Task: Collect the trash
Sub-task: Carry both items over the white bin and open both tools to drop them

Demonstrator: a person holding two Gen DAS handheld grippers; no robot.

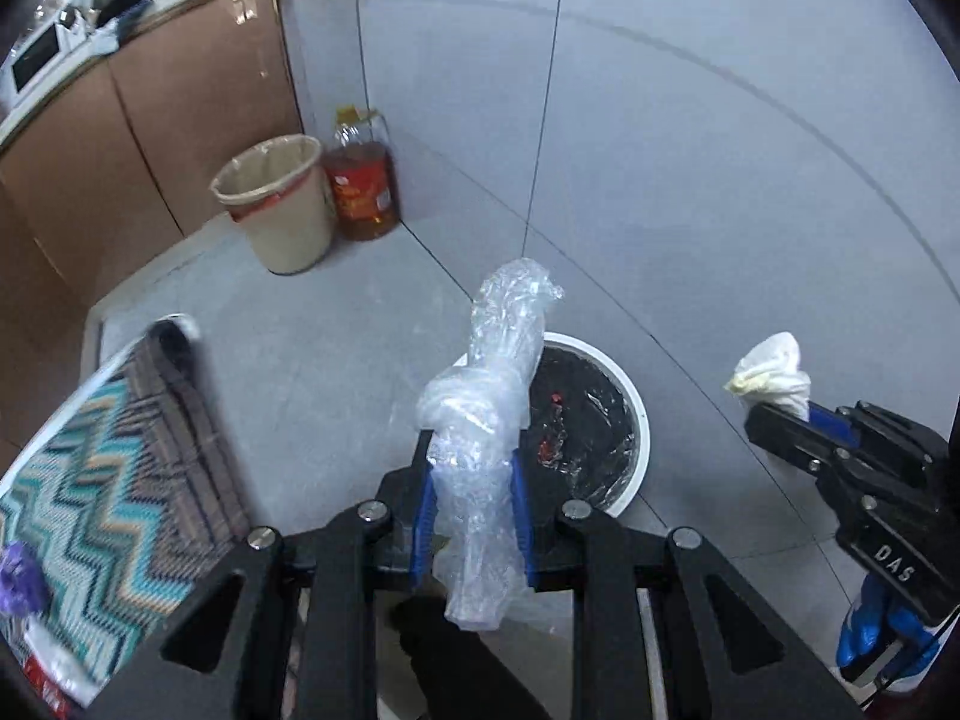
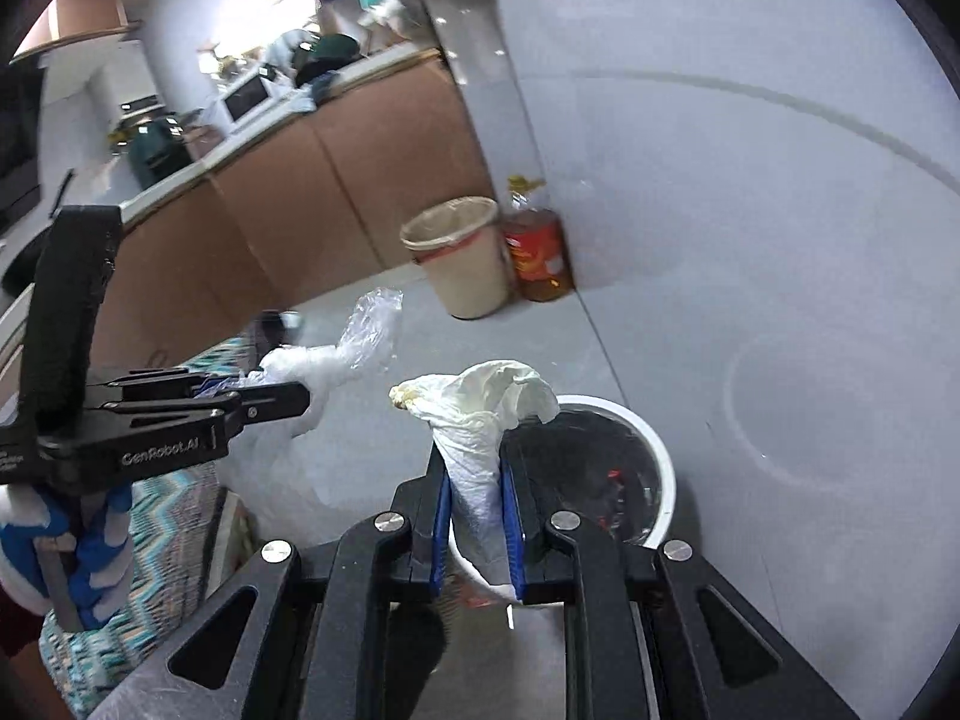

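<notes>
Two hand-held grippers each carry a piece of trash above the grey tiled floor (image 1: 336, 324). The left hand-held gripper (image 1: 471, 480) has its blue-padded jaws nearly together, clamped on a crumpled, knotted wad of clear plastic film (image 1: 486, 420) that sticks out past the fingertips. The right hand-held gripper (image 2: 474, 480) is almost fully closed, its jaws pinching a scrunched white paper tissue (image 2: 480, 414) with a yellowish stain at its left tip.

Just below and beyond both grippers stands a round white bin lined with a black bag (image 1: 636, 414), with bits of red rubbish inside. Farther off, by the brown cabinet fronts, stands a beige bucket-shaped waste bin with a thin liner (image 1: 282, 204), touching a large clear bottle of amber oil with a red label (image 1: 363, 186) on its right. A zigzag-patterned teal and brown cloth (image 1: 102, 456) covers the near left.
</notes>
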